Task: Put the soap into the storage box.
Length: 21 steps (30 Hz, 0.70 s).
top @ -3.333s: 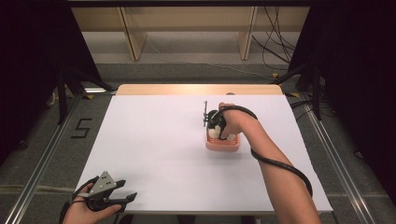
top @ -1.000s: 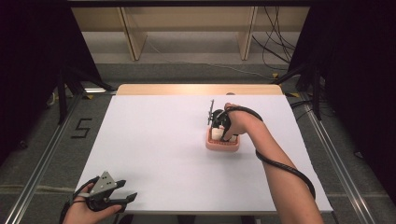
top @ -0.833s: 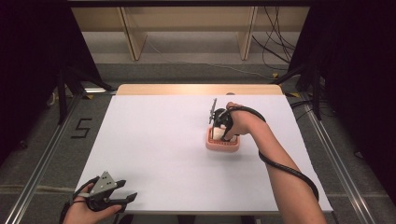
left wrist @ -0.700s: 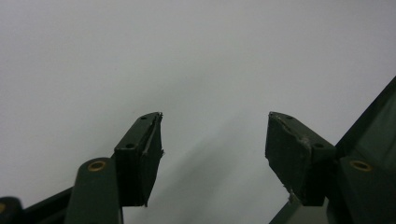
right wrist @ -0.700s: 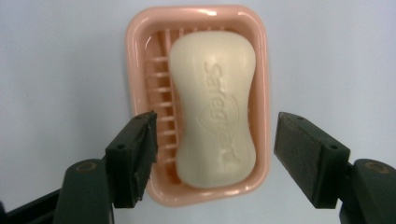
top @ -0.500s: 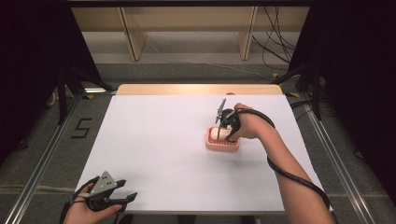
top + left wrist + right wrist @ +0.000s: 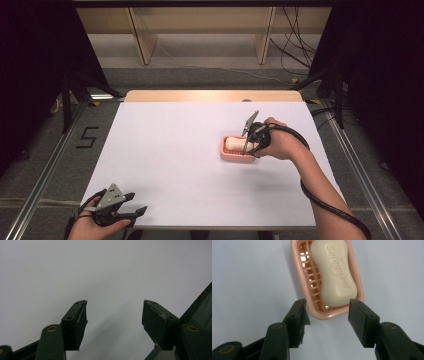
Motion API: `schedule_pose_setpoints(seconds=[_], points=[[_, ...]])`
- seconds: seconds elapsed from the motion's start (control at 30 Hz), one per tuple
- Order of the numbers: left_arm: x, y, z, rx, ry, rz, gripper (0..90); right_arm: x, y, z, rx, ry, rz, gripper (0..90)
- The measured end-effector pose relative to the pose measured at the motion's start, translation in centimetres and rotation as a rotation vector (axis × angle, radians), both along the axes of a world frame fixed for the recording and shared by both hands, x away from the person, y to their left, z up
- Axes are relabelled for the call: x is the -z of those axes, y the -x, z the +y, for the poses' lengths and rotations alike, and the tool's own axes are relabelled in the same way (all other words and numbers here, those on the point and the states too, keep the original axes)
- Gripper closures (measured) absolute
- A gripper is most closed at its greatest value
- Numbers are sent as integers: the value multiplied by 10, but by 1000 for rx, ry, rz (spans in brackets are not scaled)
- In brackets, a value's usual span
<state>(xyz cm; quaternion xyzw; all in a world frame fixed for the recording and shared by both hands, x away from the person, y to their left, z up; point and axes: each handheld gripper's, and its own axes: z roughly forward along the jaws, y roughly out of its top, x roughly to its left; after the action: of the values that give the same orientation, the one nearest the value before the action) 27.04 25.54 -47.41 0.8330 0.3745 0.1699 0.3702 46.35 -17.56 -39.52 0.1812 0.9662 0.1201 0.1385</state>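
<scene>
a white table (image 7: 170,165) stands before wooden shelving (image 7: 200,25), cables (image 7: 295,50) trailing behind.

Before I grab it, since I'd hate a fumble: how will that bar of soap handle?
The soap bar looks rigid, with a smooth waisted shape, so it may slip between flat pads. It lies loose in the slotted pink dish, which looks light and would probably slide on the smooth table if nudged.
</scene>
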Motion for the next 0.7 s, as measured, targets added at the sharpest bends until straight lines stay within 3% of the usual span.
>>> schedule_pose_setpoints(seconds=[0.03,0.07,0.17,0.53,0.6,0.63,0.7], points=[[-1,-3,3,42,-30,-27,362,1,2,-2,2,-11,0,508],[-2,-3,3,41,-26,-22,362,2,5,-3,33,-27,3,527],[-1,-1,1,27,-5,-8,362,6,12,-8,58,-65,7,550],[-1,-2,1,33,-17,-8,362,27,46,-24,185,-170,-1,549],[0,-2,1,30,-19,-11,362,31,50,-29,191,-179,-26,547],[0,-2,1,29,-19,-10,361,33,53,-32,214,-198,-13,542],[0,-2,1,29,-20,-11,362,37,60,-37,260,-203,-35,541]])
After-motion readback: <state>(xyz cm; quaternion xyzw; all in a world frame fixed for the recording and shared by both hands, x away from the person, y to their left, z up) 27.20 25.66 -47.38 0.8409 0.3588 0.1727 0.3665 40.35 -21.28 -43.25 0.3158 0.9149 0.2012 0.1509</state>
